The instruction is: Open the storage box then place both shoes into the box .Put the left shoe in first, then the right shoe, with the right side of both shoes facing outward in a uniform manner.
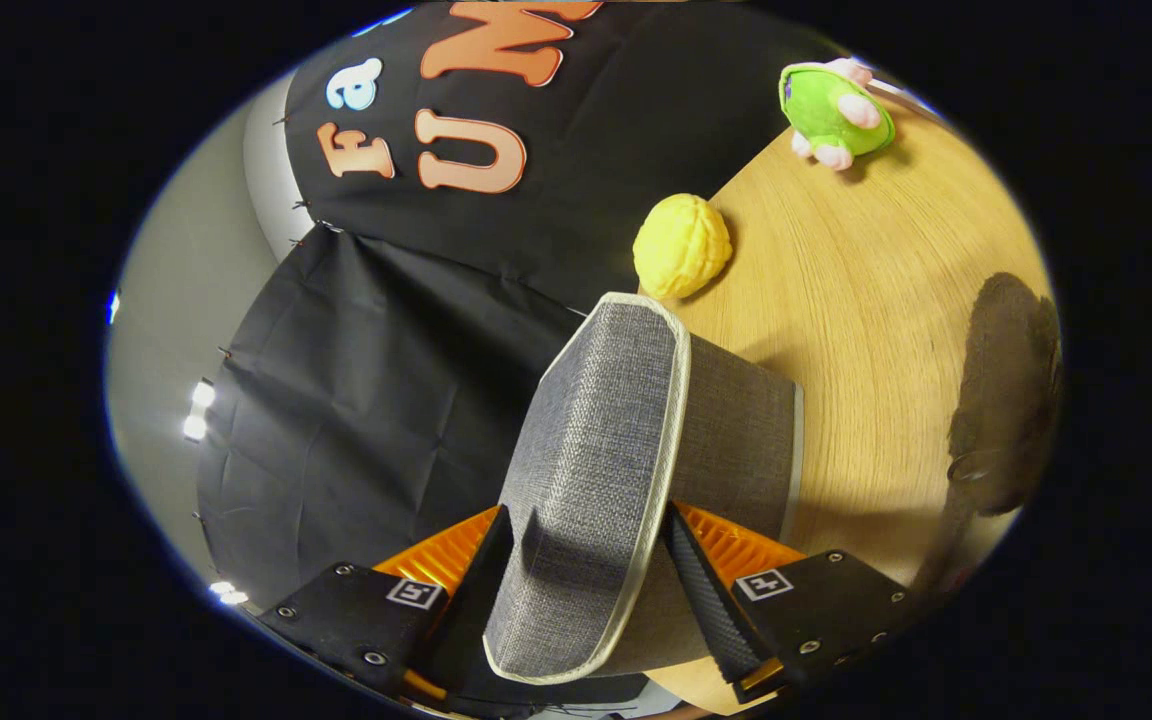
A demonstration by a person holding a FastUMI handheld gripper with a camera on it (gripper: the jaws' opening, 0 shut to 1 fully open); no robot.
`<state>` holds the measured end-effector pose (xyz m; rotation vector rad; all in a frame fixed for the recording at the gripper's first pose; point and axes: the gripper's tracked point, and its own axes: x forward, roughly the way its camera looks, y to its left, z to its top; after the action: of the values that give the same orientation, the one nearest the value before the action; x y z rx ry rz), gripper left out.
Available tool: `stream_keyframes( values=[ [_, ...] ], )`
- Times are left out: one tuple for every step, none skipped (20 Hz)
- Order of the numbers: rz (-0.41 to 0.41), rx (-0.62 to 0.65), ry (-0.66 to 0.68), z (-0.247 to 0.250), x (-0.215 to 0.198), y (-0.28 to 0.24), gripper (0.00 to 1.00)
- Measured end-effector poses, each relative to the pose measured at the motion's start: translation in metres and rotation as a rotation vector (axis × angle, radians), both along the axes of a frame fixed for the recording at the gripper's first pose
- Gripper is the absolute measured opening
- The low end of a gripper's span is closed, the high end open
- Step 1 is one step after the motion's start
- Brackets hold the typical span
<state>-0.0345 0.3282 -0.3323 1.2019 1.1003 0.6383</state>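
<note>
Wooden table [866, 300] carries a yellow toy [683, 246] and green toy [833, 110] beyond the grey box lid [586, 470]. The gripper [586, 575] is clenched on that lid, lifted between its fingers; a shallow pinch on soft fabric could slip, dropping it shut

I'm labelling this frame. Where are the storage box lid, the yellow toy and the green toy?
storage box lid [586, 470]: gripper view, its grey fabric face between the fingers.
yellow toy [682, 246]: gripper view, middle of its ridged body.
green toy [829, 112]: gripper view, its green body.
</note>
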Motion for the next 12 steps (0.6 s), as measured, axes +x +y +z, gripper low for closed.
stream_keyframes(
  values=[
    [-0.009,-0.012,0.001,0.002,0.001,-0.002,0.86],
    [-0.021,-0.006,0.003,0.004,0.004,-0.004,0.73],
    [-0.039,0.006,0.008,0.006,0.006,-0.010,0.70],
    [-0.056,0.027,0.013,0.007,0.010,-0.014,0.61],
    [-0.090,0.065,0.000,0.018,0.015,-0.023,0.56],
    [-0.108,0.087,-0.010,0.026,0.016,-0.028,0.46],
    [-0.109,0.083,-0.025,0.031,0.017,-0.028,0.42],
    [-0.111,0.078,-0.034,0.034,0.017,-0.027,0.36],
    [-0.114,0.067,-0.033,0.033,0.019,-0.024,0.34],
    [-0.125,0.043,-0.020,0.030,0.020,-0.023,0.26],
    [-0.134,0.030,-0.017,0.028,0.023,-0.023,0.20],
    [-0.143,0.033,-0.016,0.031,0.025,-0.024,0.13]
  ],
)
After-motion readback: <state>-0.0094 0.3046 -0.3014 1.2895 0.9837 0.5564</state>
